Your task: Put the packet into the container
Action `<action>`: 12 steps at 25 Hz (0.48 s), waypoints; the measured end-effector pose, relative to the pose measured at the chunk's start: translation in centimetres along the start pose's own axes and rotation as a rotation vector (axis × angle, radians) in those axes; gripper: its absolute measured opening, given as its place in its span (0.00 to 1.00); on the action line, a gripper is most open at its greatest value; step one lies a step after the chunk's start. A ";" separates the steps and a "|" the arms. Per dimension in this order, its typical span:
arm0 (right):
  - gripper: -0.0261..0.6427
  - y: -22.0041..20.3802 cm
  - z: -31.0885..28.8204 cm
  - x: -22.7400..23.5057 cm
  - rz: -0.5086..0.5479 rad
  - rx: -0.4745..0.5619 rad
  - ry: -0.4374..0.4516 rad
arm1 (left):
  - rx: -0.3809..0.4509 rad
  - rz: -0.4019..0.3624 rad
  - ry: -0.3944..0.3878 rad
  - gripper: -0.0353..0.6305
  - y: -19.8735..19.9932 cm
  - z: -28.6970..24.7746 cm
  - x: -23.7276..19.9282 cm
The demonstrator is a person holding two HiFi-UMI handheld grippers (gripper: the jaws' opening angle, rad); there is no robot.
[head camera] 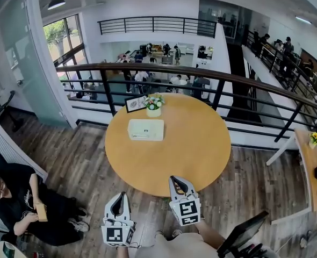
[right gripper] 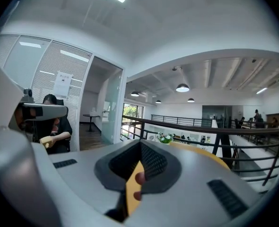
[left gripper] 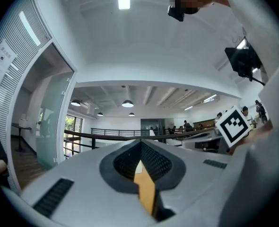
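Observation:
A cream box-shaped container [head camera: 145,129] lies on the far half of a round wooden table [head camera: 201,160]. My right gripper [head camera: 178,180] hovers at the table's near edge, shut on a thin yellow-orange packet [head camera: 180,187] with red marks. In the right gripper view the packet [right gripper: 132,190] stands edge-on in the closed jaws of that gripper [right gripper: 139,148]. My left gripper [head camera: 119,196] hangs over the floor just off the table's near left edge. Its jaws [left gripper: 142,145] are closed together, with a thin orange strip [left gripper: 145,188] in the seam that I cannot identify.
A pot of flowers [head camera: 153,104] and a small picture frame [head camera: 135,104] stand at the table's far edge, before a black railing [head camera: 244,90]. A person sits on the floor at the left [head camera: 19,198]. Another wooden table [head camera: 314,171] is at the right.

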State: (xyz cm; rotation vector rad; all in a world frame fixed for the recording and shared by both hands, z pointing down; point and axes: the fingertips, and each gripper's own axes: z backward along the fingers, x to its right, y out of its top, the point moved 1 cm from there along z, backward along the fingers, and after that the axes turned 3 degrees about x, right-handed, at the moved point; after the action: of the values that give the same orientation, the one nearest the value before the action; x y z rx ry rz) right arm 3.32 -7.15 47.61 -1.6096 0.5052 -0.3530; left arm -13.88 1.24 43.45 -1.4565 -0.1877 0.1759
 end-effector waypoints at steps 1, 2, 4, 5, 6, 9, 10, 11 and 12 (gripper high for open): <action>0.04 -0.2 0.6 0.1 -0.005 -0.002 0.000 | -0.005 0.004 0.001 0.06 -0.1 0.0 0.3; 0.04 -0.4 1.1 0.2 -0.009 -0.002 0.001 | -0.005 0.001 0.001 0.06 -0.1 0.0 0.5; 0.04 -0.5 1.7 0.5 -0.014 0.000 -0.001 | 0.003 -0.028 -0.007 0.06 -0.2 -0.3 0.9; 0.04 -0.5 1.9 0.6 -0.014 0.001 -0.003 | 0.003 -0.035 -0.012 0.06 -0.2 -0.5 1.2; 0.04 -0.5 2.1 0.6 -0.010 0.002 -0.004 | 0.002 -0.035 -0.016 0.06 -0.2 -0.7 1.5; 0.04 -0.3 2.4 0.9 0.009 0.009 -0.006 | 0.003 -0.029 -0.027 0.06 0.0 -1.1 2.4; 0.04 -0.1 2.4 1.1 0.006 0.013 -0.008 | 0.002 -0.030 -0.029 0.06 -0.1 -1.3 2.7; 0.04 0.0 2.4 1.4 0.000 0.017 -0.010 | -0.001 -0.030 -0.031 0.06 -0.1 -1.4 2.9; 0.04 0.0 2.4 1.6 -0.005 0.021 -0.013 | -0.002 -0.031 -0.033 0.06 -0.2 -1.6 3.1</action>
State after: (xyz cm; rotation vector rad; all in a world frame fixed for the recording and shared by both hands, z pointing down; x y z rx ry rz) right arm 5.91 -5.98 47.24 -1.5926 0.4863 -0.3510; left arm -10.44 0.39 43.53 -1.4528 -0.2373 0.1745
